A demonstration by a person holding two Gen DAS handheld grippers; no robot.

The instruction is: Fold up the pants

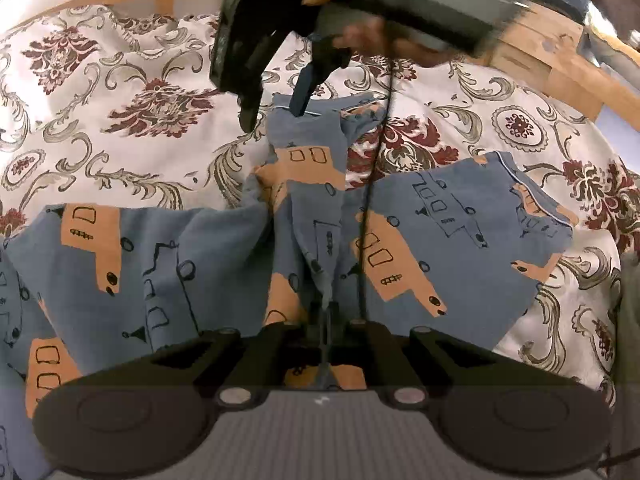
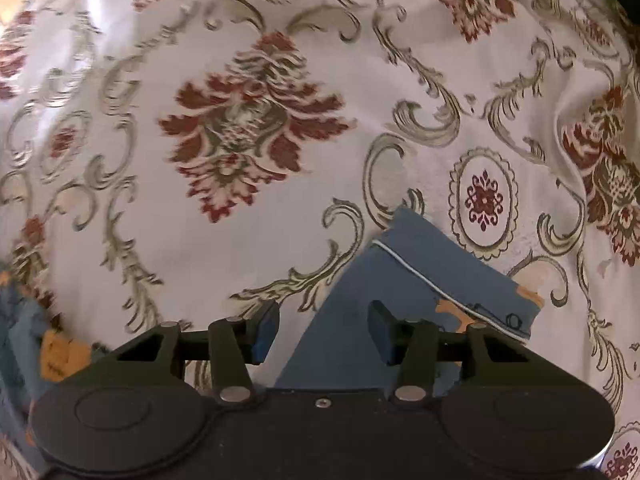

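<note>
Pants: one pair of blue pants [image 1: 224, 264] with orange prints lay rumpled on the bed's patterned bedspread [image 1: 120, 120].
Long axis: the legs ran away from the left gripper [image 1: 325, 336] toward the far hems.
Left jaws: together, pinching a ridge of cloth near the crotch.
Right jaws: the right gripper [image 2: 323, 332] stood with its jaws apart, astride a hem corner [image 2: 436, 276], gripping nothing.
Nearer to hem: right.
Count: one pair of pants, two grippers.

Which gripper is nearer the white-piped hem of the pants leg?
The right gripper: open, it hangs just over the hem. The left gripper is farther off, shut on bunched pants fabric near the crotch.
</note>
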